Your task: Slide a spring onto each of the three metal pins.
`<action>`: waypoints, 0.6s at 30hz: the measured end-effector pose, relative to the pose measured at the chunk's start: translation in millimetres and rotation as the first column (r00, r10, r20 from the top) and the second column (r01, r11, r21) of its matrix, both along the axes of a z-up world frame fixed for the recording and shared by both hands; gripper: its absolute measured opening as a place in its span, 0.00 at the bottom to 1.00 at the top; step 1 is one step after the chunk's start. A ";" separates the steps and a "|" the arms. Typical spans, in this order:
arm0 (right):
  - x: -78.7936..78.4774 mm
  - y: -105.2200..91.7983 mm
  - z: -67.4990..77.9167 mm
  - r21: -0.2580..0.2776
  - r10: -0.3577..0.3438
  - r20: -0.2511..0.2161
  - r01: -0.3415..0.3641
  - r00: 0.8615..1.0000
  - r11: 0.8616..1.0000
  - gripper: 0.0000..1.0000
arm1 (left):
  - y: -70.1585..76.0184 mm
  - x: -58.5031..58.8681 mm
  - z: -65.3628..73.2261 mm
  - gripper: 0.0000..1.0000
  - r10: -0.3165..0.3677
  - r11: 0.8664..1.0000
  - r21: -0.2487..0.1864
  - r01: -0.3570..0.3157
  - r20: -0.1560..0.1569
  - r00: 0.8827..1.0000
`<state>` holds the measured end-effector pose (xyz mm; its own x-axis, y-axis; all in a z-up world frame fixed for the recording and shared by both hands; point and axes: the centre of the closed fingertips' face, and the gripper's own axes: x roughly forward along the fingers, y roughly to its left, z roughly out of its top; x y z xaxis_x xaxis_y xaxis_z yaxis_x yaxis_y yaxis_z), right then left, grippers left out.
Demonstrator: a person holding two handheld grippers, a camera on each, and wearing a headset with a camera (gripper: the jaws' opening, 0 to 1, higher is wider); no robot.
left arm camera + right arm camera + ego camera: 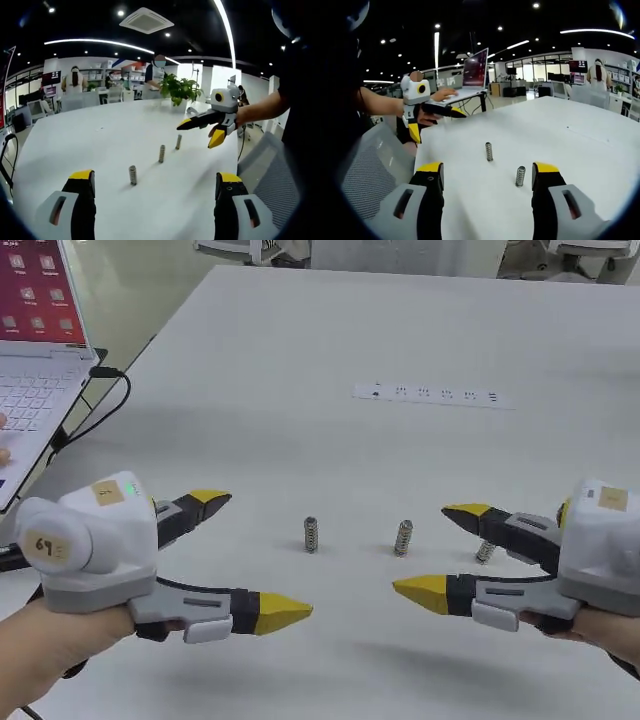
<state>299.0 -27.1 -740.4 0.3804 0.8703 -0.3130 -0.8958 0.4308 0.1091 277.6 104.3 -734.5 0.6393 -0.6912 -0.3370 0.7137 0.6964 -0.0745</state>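
Three small metal springs stand upright in a row on the white table (330,350): a left spring (311,534), a middle spring (403,537) and a right spring (485,552). Each seems to sit on a pin, but the pins are hidden. My left gripper (252,554) hovers open, left of the row, holding nothing. My right gripper (437,550) is open too, its far finger just in front of the right spring. The left gripper view shows all three springs (161,153) ahead of my left gripper (155,182). Two springs (489,151) stand before my right gripper (487,170).
An open laptop (35,360) sits at the table's left edge with a black cable (100,415) trailing from it. A flat white power strip (435,395) lies beyond the springs. A potted plant (181,90) and people stand behind the table.
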 end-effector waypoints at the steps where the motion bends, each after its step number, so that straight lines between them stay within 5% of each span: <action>1: -1.0 -4.5 -1.1 0.001 -0.016 -0.010 0.016 1.000 1.000 0.74 | -0.2 -0.7 0.1 0.98 0.000 1.000 -0.001 0.000 -0.001 1.000; 8: -9.8 -38.4 -14.9 -0.041 -0.053 -0.027 0.052 0.998 0.998 0.88 | 1.4 -6.4 -1.6 0.98 0.000 1.000 -0.006 0.000 -0.013 1.000; 13: -4.6 -61.3 -17.3 -0.033 -0.141 -0.050 0.139 0.989 0.990 0.96 | 1.5 -9.0 -2.9 0.98 0.002 1.000 -0.009 -0.003 -0.019 1.000; 18: -6.3 -69.5 -15.0 -0.044 -0.161 -0.013 0.160 0.987 0.986 0.99 | -0.4 -9.8 -0.6 0.98 -0.005 1.000 -0.015 0.005 -0.012 1.000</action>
<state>292.7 -96.6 -755.4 0.5087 0.7838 -0.3562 -0.8128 0.5737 0.1016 267.8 104.0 -735.1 0.6316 -0.6995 -0.3345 0.7163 0.6915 -0.0933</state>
